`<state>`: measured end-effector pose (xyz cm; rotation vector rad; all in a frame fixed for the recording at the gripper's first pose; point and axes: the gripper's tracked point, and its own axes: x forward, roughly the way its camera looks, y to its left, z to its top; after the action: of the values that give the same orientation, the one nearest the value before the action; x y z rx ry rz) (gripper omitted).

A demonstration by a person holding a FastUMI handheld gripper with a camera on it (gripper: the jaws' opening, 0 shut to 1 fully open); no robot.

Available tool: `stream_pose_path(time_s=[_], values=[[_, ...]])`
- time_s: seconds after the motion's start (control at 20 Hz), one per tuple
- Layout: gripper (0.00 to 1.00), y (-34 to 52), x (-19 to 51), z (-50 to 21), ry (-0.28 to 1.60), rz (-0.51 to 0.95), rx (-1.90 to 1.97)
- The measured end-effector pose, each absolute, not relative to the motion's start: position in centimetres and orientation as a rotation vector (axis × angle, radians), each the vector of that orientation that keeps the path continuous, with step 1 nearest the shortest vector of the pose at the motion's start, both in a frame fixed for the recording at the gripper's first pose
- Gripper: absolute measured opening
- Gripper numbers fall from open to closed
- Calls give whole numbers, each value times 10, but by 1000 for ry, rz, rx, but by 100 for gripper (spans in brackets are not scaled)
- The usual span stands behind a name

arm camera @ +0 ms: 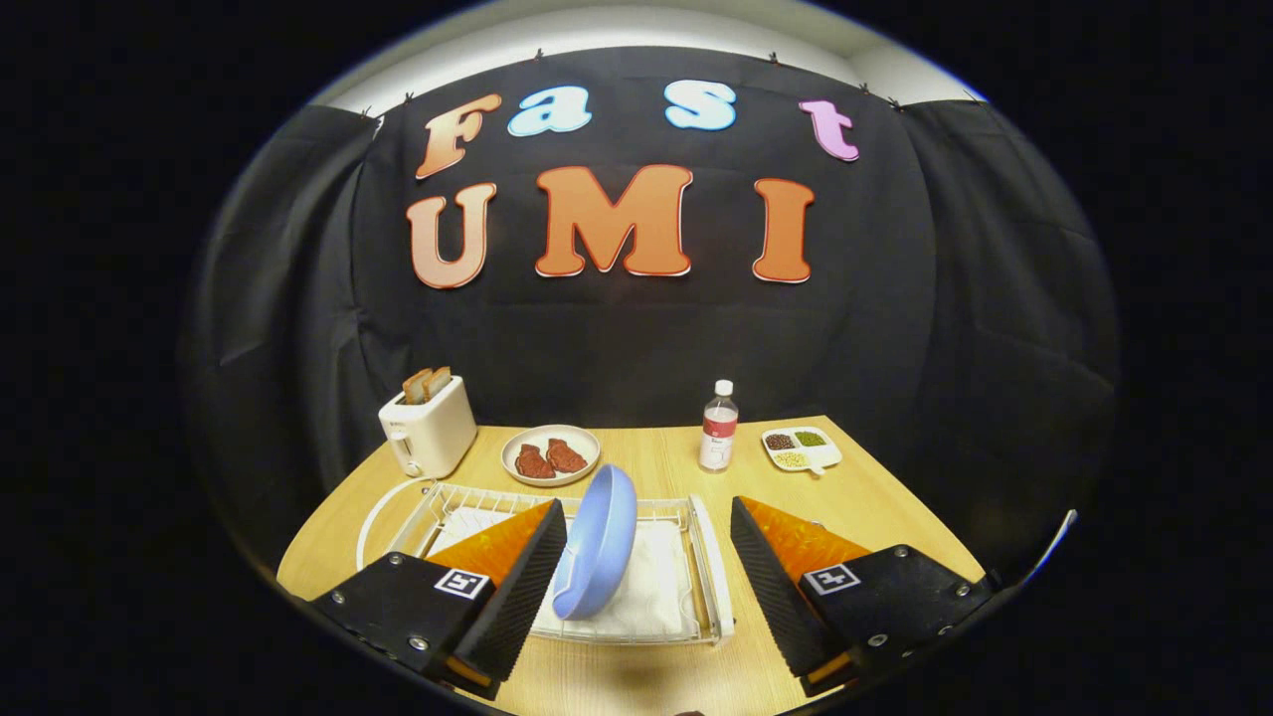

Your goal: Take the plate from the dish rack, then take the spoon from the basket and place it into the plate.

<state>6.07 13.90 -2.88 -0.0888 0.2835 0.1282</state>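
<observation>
Gripper view, looking along your two fingers: your gripper [648,557] is spread wide, grasping nothing. A blue plate [600,542] stands on edge in the white wire dish rack [708,567] between the fingers, close beside the left one (whether it touches that finger cannot be told) and well apart from the right. A white cloth [656,587] lines the rack. Beyond the rack, on the wooden table [651,462], you see a toaster [430,428] holding bread slices, a dish of reddish-brown pieces [550,454], a capped bottle [718,426], and a divided tray [801,447] holding small heaps, beside the far right table edge.
</observation>
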Motion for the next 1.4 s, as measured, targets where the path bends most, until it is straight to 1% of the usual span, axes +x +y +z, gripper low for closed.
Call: stream_pose_path(time_s=[0.55, 0.65, 0.7, 0.75, 0.85, 1.0, 1.1, 1.2, 1.4], values=[[99, 170, 123, -97, 515, 97, -161], [95, 171, 130, -107, 549, 87, -165], [88, 174, 130, -111, 566, 84, -167], [85, 174, 132, -117, 586, 77, -171], [69, 173, 135, -122, 605, 58, -191], [30, 167, 138, -128, 630, 6, -205], [23, 167, 138, -124, 640, -19, -195], [21, 170, 141, -117, 622, -27, -220], [20, 175, 147, -96, 573, -34, -295]])
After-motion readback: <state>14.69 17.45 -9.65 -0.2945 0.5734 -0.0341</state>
